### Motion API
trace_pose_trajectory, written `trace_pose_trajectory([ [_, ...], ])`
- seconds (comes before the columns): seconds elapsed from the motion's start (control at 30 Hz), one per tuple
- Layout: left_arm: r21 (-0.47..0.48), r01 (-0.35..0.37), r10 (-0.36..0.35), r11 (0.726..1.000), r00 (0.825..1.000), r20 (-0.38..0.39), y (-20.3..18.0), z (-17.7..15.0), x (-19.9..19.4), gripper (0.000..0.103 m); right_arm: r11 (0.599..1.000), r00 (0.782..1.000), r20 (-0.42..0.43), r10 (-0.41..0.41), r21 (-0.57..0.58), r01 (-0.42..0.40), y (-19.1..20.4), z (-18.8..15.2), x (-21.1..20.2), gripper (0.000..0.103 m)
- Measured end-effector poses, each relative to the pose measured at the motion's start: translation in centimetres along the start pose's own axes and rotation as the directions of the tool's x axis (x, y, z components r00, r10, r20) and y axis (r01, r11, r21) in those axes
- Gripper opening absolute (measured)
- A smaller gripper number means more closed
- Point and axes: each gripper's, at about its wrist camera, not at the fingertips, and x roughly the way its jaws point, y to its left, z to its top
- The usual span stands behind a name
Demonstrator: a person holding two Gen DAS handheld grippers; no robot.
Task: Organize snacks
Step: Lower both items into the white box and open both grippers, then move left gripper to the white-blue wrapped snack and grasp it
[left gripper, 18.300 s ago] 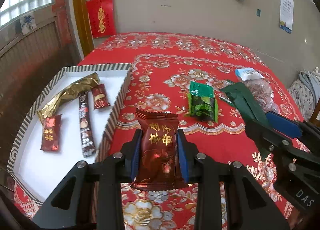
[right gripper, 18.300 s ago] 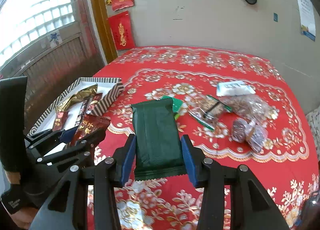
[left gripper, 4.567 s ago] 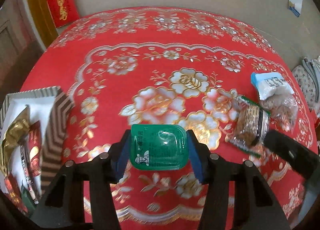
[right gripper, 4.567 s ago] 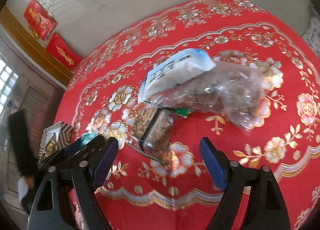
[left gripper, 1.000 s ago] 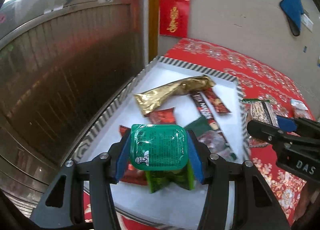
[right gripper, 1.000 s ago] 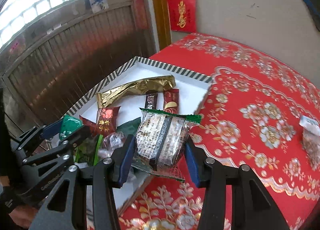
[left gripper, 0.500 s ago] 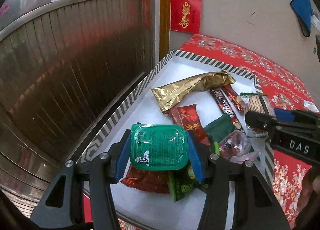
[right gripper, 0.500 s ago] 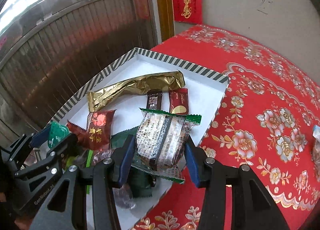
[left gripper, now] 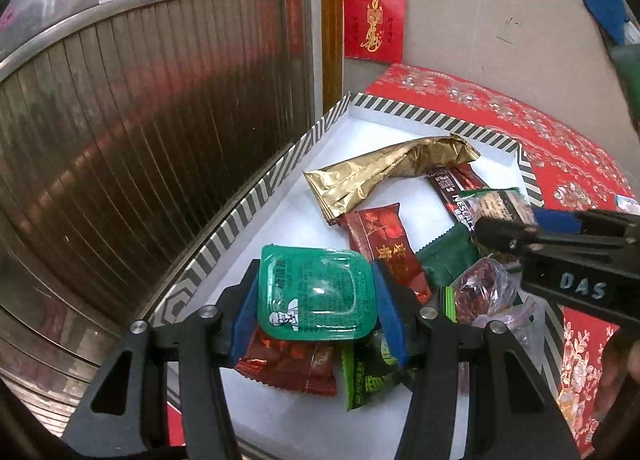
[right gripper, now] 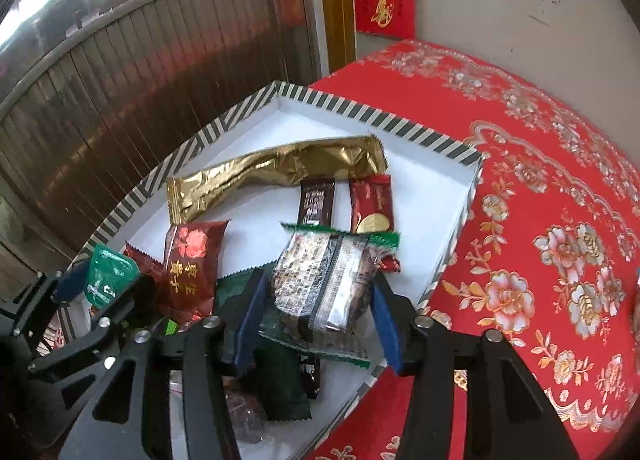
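Observation:
My left gripper (left gripper: 316, 300) is shut on a green plastic tub (left gripper: 312, 284) and holds it above the near left corner of the white box with a striped rim (left gripper: 420, 115). My right gripper (right gripper: 318, 312) hangs over the box's near right part with its jaws opening. A clear packet with green ends (right gripper: 328, 276) sits between its pads, and a gap shows beside the left pad. In the box lie a gold wrapper (right gripper: 272, 175), a red packet (right gripper: 192, 260), a dark green packet (right gripper: 280, 392) and a brown stick (right gripper: 316, 199).
The box sits at the left edge of a table with a red floral cloth (right gripper: 540, 219). A brown slatted panel (right gripper: 120, 99) stands close behind the box on the left. A person's hand (left gripper: 616, 372) shows at the right of the left wrist view.
The right gripper's jaws have widened around the clear packet, which now rests lower over the box. Both grippers have come closer to the box. The left still grips the tub.

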Motion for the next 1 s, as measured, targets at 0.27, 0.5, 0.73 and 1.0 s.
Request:
trace_pose_trajectory([
  [0.27,-0.015,-0.012,0.013,1.0,0.998,0.06,0.6,0.4,-2.2,0.076,1.0,0.997,0.075,-0.005,0.005,0.004,-0.6,-1.1,-5.0,0.069],
  [0.5,-0.026,0.021,-0.017,0.999,0.99,0.137,0.7,0.8,-5.3,0.085,0.997,0.995,0.09,-0.037,0.071,0.031,-4.8,-4.7,-9.6,0.071],
  [0.73,0.038,0.111,-0.115,0.993,0.985,0.125,-2.8,0.4,-7.0,0.087,0.988,0.991,0.087,-0.098,0.124,0.087,-8.9,-9.2,-13.2,0.071],
  [1.0,0.097,0.243,-0.247,0.965,0.968,0.035,-8.2,-0.2,-7.3,0.087,0.968,0.983,0.084,-0.165,0.205,0.145,-14.2,-13.7,-16.7,0.071],
])
